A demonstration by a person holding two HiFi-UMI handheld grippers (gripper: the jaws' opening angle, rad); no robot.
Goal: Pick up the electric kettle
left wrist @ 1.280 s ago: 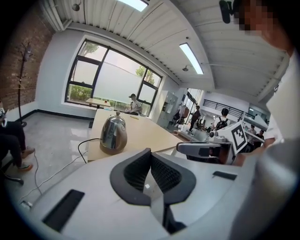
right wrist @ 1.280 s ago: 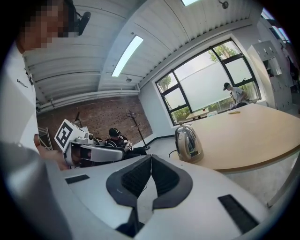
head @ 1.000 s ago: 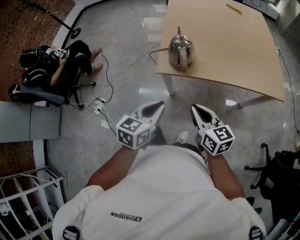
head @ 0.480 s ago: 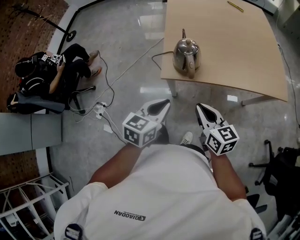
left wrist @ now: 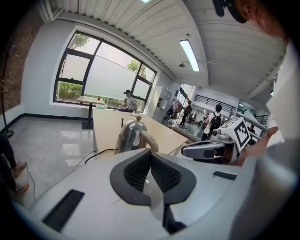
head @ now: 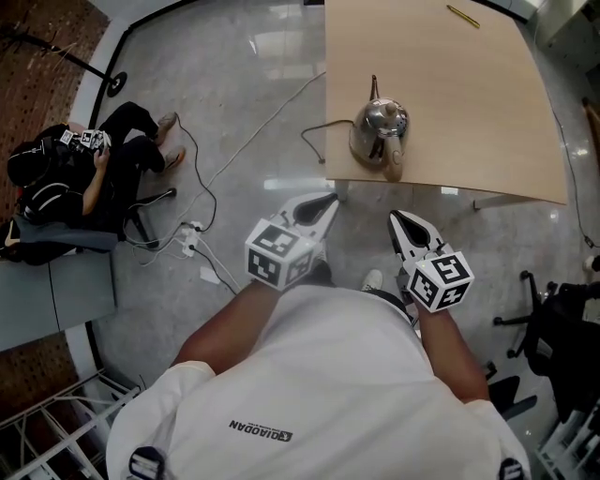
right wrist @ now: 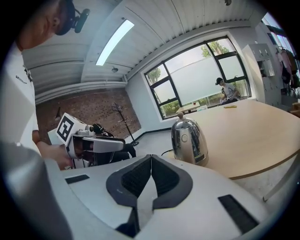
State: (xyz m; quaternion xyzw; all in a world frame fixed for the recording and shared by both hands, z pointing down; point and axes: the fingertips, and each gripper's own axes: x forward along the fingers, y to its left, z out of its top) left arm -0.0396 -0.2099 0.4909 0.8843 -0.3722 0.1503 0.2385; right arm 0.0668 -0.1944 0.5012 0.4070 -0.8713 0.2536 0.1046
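A shiny steel electric kettle [head: 380, 131] with a pale handle stands near the front edge of the light wooden table [head: 469, 84], its black cord running off the left edge. My left gripper [head: 328, 199] hovers over the floor just short of that edge, shut and empty. My right gripper [head: 394, 217] is beside it, also shut with nothing held. In the left gripper view the kettle [left wrist: 131, 136] rises beyond the closed jaws of the left gripper [left wrist: 150, 151]. The right gripper view has the kettle [right wrist: 188, 139] ahead and a little right of the right gripper [right wrist: 151, 157].
A person [head: 84, 178] sits on a chair at the left, with cables [head: 216, 187] and a power strip [head: 192, 234] on the grey floor. A yellow pencil [head: 462, 16] lies at the table's far side. A black chair [head: 553, 337] stands at the right.
Both grippers have moved forward towards the table, and the kettle now lies closer in front of them. The jaws of both have stayed shut.
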